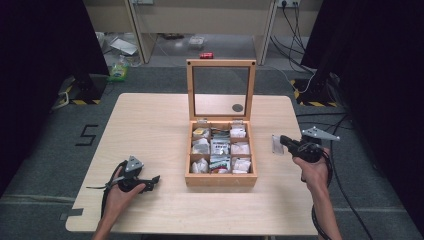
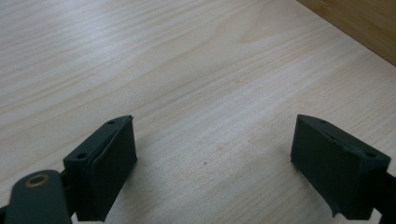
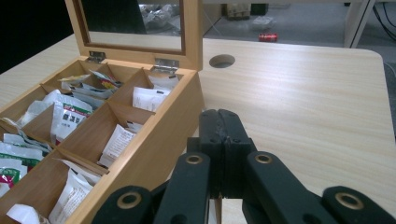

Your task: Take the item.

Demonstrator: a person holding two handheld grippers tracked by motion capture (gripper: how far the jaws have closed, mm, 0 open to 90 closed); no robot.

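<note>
An open wooden box (image 1: 220, 180) stands mid-table with its glass lid (image 1: 220, 63) upright. Its compartments hold several white sachets (image 1: 220, 147). My right gripper (image 1: 283, 140) hovers just right of the box, shut on a small white sachet (image 1: 276, 144) that hangs at its tips. In the right gripper view its jaws (image 3: 223, 126) press flat together beside the box wall (image 3: 159, 140). My left gripper (image 1: 152, 181) lies low on the table, left of the box. In the left gripper view it (image 2: 212, 158) stands open over bare wood, with nothing between the pads.
A round cable hole (image 1: 237, 107) sits in the table behind the lid. A red can (image 1: 206, 55) lies on the floor beyond. Cables trail on the floor at the right. The table (image 1: 150, 125) spreads bare wood on both sides of the box.
</note>
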